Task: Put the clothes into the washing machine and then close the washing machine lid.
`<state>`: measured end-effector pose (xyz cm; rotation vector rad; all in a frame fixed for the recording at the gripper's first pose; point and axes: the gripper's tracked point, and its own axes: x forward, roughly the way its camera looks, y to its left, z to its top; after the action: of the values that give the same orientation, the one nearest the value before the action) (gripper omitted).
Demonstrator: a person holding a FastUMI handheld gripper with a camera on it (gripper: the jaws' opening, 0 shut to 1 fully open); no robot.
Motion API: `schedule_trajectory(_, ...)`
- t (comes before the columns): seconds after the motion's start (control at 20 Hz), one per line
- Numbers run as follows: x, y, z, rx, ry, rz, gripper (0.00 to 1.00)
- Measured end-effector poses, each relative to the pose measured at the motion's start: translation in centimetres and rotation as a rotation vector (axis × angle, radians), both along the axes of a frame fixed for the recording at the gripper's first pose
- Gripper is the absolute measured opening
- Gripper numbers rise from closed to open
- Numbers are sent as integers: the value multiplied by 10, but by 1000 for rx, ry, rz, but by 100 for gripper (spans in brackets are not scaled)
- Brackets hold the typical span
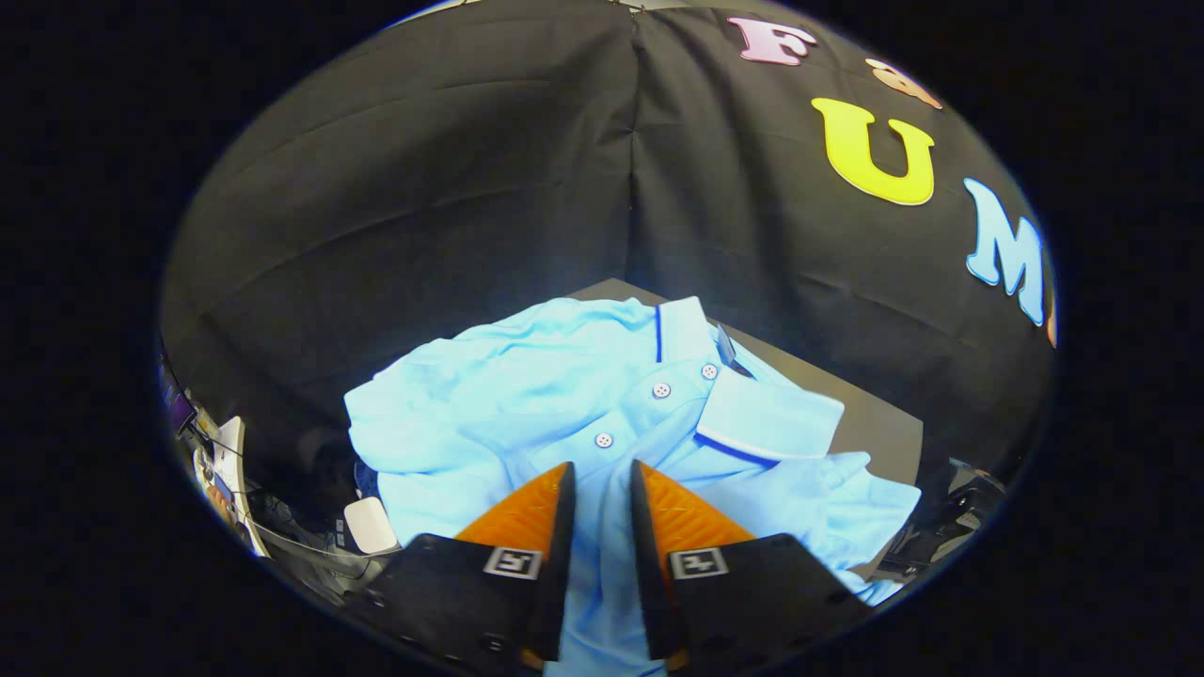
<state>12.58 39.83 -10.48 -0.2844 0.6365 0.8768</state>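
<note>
A: What do we have in the middle of the frame?

B: We see a light blue polo shirt (527,404) spread over a dark table (879,432); its collar (767,418) carries a thin dark stripe and sits a little right of centre; three pale buttons (661,389) run down the placket towards the fingers.

A: And the gripper (602,489)?

B: We find it at the bottom centre, its two fingers (531,517) pointing up the frame at the placket; the jaws stand nearly together with a narrow slot left between them, and a strip of the blue cloth shows in that slot; we cannot tell whether both fingers press on the fabric or merely hover above it.

A: Where does the shirt lie against the table?

B: It covers most of the surface we can see; bare tabletop shows at the right of the frame beside the collar and in a small wedge above it, near the centre; one sleeve (847,498) reaches to the lower right, close to the table's edge.

A: Anything around it?

B: The black cloth wall (423,188) fills the upper half, with a vertical fold near the centre; at the lower left we make out a small white object (369,525) and a tangle of cables (282,527), too blurred to name further; dark clutter sits at the lower right.
</note>
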Motion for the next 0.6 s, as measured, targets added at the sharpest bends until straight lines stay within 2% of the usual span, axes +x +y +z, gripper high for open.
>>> schedule_trajectory(0.1,1,1,-1,13,-4,-18,9)
schedule_trajectory(0.15,1,2,1,36,4,-39,9)
schedule_trajectory(0.2,-2,-1,4,48,19,-48,2)
schedule_trajectory(0.6,5,-20,57,193,-117,-87,1)
